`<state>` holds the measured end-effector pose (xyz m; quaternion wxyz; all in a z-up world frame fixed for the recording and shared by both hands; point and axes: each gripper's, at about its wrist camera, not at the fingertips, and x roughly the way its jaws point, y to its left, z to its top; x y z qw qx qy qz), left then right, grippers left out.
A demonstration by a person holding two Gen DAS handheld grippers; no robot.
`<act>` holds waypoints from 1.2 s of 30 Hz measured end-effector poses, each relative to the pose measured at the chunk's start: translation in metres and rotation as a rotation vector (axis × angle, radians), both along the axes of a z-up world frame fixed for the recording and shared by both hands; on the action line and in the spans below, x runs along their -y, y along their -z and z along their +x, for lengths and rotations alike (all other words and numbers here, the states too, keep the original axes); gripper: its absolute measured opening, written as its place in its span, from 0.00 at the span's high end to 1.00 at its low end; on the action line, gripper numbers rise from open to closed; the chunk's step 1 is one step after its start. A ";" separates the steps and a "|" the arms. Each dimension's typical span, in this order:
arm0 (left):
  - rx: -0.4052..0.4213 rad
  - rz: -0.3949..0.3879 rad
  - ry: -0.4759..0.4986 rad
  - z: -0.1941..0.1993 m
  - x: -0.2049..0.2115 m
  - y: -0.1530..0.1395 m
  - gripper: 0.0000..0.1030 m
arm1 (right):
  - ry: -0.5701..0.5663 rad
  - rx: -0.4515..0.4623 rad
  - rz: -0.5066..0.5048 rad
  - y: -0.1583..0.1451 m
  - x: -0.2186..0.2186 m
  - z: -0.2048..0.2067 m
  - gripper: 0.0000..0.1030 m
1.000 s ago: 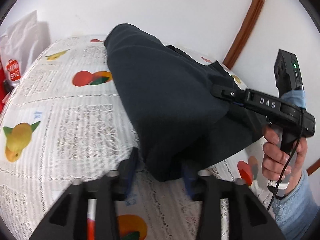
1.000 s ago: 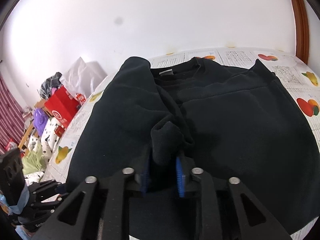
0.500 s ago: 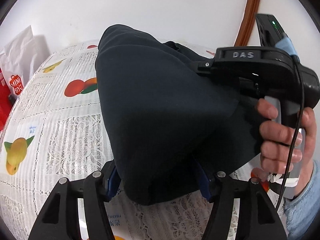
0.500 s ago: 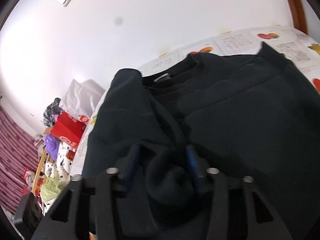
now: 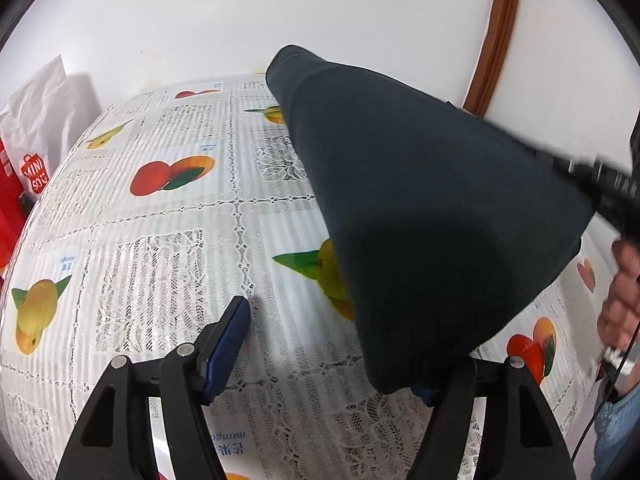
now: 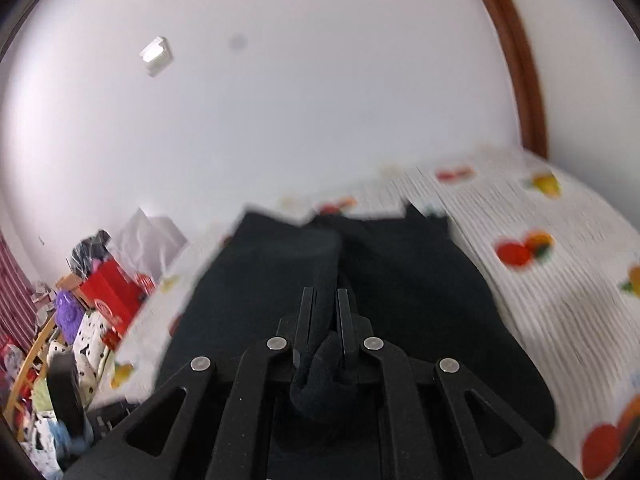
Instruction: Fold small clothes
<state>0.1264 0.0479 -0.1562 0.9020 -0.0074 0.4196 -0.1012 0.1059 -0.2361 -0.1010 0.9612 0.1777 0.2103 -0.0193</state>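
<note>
A dark navy sweatshirt hangs lifted above the fruit-print tablecloth. In the left wrist view my left gripper is wide open; its left blue pad is bare and the cloth's lower corner drapes over the right finger. My right gripper is shut on a bunched fold of the sweatshirt, which spreads below it. The right gripper's body also shows at the left wrist view's right edge.
The table stands against a white wall with a brown door frame. A white bag and a red bag sit past the table's left edge. Cluttered bags and clothes lie on the floor at the left.
My left gripper has opened wider and let the cloth go. My right gripper has shut on the fold and lifted the sweatshirt up and to the right.
</note>
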 end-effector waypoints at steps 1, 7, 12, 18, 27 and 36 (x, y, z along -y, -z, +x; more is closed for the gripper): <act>0.001 0.000 0.001 0.000 0.000 0.000 0.33 | 0.000 -0.036 0.004 0.008 0.002 0.002 0.92; 0.010 -0.084 0.073 -0.010 0.005 -0.010 0.33 | -0.030 -0.100 0.025 0.022 0.006 0.008 0.70; 0.016 -0.064 0.117 -0.006 0.035 -0.013 0.32 | -0.084 -0.127 0.114 0.023 0.015 0.035 0.53; -0.007 0.001 0.107 0.003 0.057 0.002 0.28 | -0.101 -0.159 0.211 0.031 0.015 0.067 0.72; -0.012 0.017 0.094 0.019 0.065 0.008 0.25 | -0.091 -0.023 0.095 -0.018 0.035 0.047 0.92; -0.011 0.025 0.096 0.011 0.073 0.005 0.23 | 0.026 -0.083 0.022 0.010 0.088 0.005 0.91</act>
